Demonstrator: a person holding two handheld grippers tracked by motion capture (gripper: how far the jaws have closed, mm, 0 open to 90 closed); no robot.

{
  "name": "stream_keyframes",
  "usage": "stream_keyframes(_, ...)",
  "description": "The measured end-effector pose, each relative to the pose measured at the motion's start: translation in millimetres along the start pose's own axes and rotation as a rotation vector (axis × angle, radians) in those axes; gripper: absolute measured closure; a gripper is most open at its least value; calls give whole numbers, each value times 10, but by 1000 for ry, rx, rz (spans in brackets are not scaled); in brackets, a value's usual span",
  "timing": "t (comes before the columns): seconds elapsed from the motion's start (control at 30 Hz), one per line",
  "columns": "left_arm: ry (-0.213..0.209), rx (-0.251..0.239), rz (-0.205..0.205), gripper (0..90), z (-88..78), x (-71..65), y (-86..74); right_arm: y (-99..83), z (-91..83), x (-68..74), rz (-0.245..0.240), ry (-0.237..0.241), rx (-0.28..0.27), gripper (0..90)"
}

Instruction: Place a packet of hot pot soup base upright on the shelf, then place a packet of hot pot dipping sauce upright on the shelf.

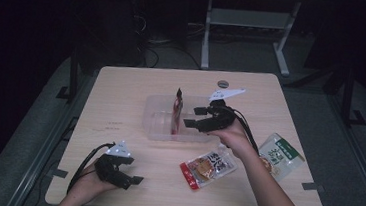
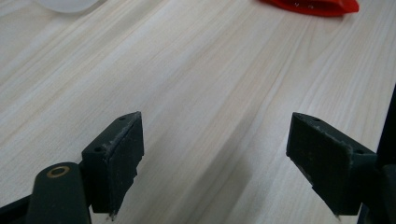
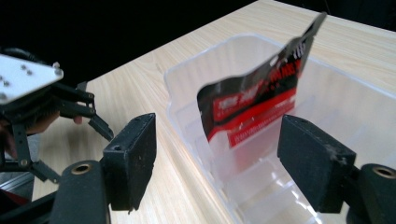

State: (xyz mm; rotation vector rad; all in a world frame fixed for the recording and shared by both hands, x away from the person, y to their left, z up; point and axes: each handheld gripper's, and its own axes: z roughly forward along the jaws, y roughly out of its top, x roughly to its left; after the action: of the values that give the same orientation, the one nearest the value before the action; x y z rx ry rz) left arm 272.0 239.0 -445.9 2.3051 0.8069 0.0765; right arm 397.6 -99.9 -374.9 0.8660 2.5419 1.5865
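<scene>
A clear plastic bin (image 1: 158,127) sits mid-table. A red and black snack packet (image 1: 177,108) stands upright in it, leaning on the wall. My right gripper (image 1: 193,117) hovers open just right of the packet, over the bin. In the right gripper view the packet (image 3: 261,98) stands inside the bin (image 3: 187,79) beyond the open right gripper (image 3: 217,158), free of both pads. My left gripper (image 1: 134,171) rests open at the table's front left. In the left gripper view the left gripper (image 2: 215,163) has bare wood between its jaws.
A red and white snack packet (image 1: 209,168) lies flat in front of the bin, and its red edge (image 2: 310,5) shows in the left gripper view. A green packet (image 1: 279,155) lies at the right edge. A small round object (image 1: 223,83) sits near the far edge.
</scene>
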Motion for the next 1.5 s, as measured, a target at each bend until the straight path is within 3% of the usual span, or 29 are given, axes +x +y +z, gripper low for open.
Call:
stream_keyframes(0.1,-9,-11,-19,186,-2,-2,5,-59,-61,21,-15,-23,8,284)
stream_keyframes(0.2,1,-7,1,186,-4,-10,9,-128,-131,64,-50,-52,19,286)
stream_keyframes(0.37,12,12,32,194,-6,-9,10,-238,-220,129,-65,-57,20,287)
stream_keyframes(0.87,20,13,25,211,-23,-25,-19,-659,-475,344,-99,-82,75,284)
stream_keyframes(1.27,13,6,11,234,-26,-52,-4,-983,-700,412,-65,-88,88,267)
stream_keyframes(1.5,-6,-21,-4,346,-39,-113,54,-1159,-849,397,-30,-112,94,258)
